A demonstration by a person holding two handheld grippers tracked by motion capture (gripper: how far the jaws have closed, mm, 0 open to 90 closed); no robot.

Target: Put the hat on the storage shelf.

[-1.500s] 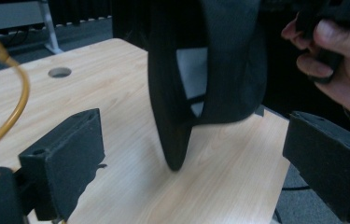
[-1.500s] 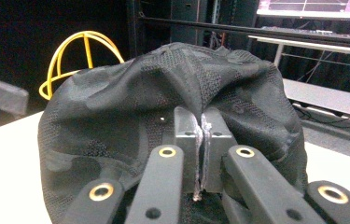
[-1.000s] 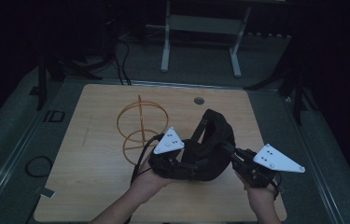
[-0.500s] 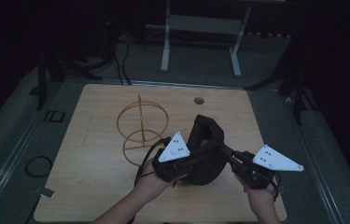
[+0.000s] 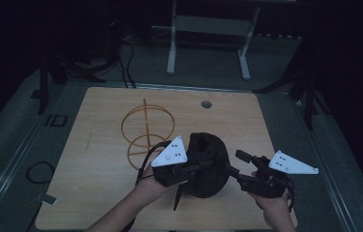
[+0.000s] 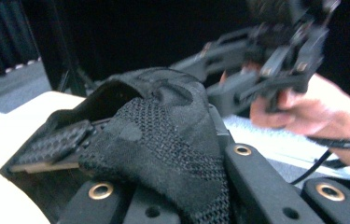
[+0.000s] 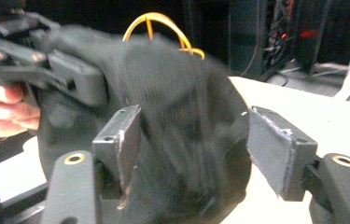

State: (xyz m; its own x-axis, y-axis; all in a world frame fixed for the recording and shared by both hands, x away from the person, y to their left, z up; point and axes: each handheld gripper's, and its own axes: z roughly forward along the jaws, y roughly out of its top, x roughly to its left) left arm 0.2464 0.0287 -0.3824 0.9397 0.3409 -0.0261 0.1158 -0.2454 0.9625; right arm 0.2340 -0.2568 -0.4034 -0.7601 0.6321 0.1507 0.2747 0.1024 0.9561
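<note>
A black knitted cap hangs just above the wooden table, near its front edge. My left gripper reaches in from the left and is shut on the cap's fabric, which drapes over its jaws. My right gripper sits at the cap's right side. Its jaws have just been opening, and its pads stand apart with the cap between and behind them, not pressed. A yellow wire stand is upright behind the cap, left of centre.
A round hole marks the table's far edge. A white metal frame stands on the dark floor beyond. A cable loop lies on the floor at the left. The table's left and far right are bare wood.
The left gripper has closed on the cap. The right gripper's jaws have come apart and released it. The cap has sunk slightly and settled into a rounder shape.
</note>
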